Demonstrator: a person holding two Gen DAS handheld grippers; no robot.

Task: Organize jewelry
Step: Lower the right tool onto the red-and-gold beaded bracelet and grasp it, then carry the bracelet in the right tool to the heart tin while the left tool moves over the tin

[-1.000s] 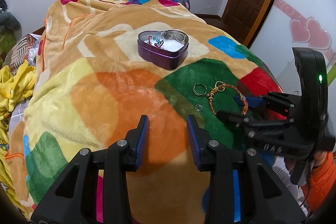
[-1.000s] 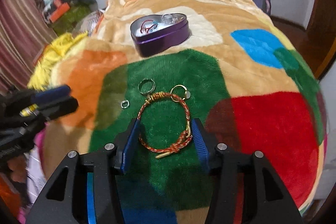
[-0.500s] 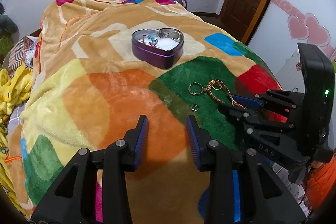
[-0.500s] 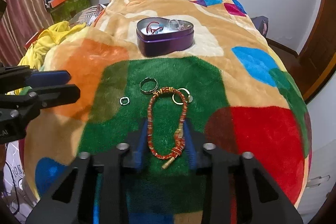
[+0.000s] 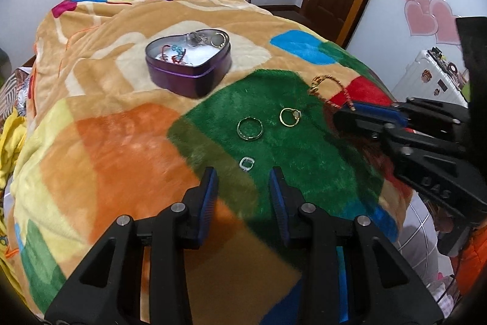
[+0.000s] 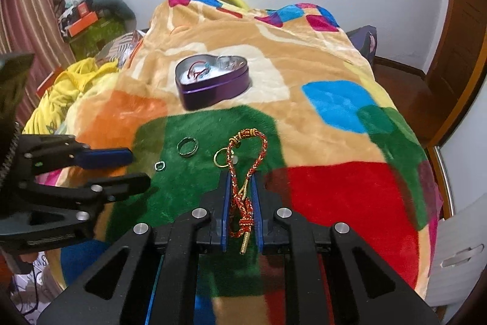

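Bed blanket [image 5: 121,142] under both tongs, heart tin [image 5: 188,66] ahead of them, right tongs [image 6: 240,197] clamped on braided bracelet [image 6: 243,172], left tongs [image 5: 243,185] spread with nothing held, small ring [image 5: 246,163] just beyond their tips.

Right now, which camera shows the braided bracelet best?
The right wrist view: the bracelet runs down its centre, pinched between the right gripper's jaws, braid and gold tip clear. The left wrist view catches only its small loop at the side, beyond the rings.
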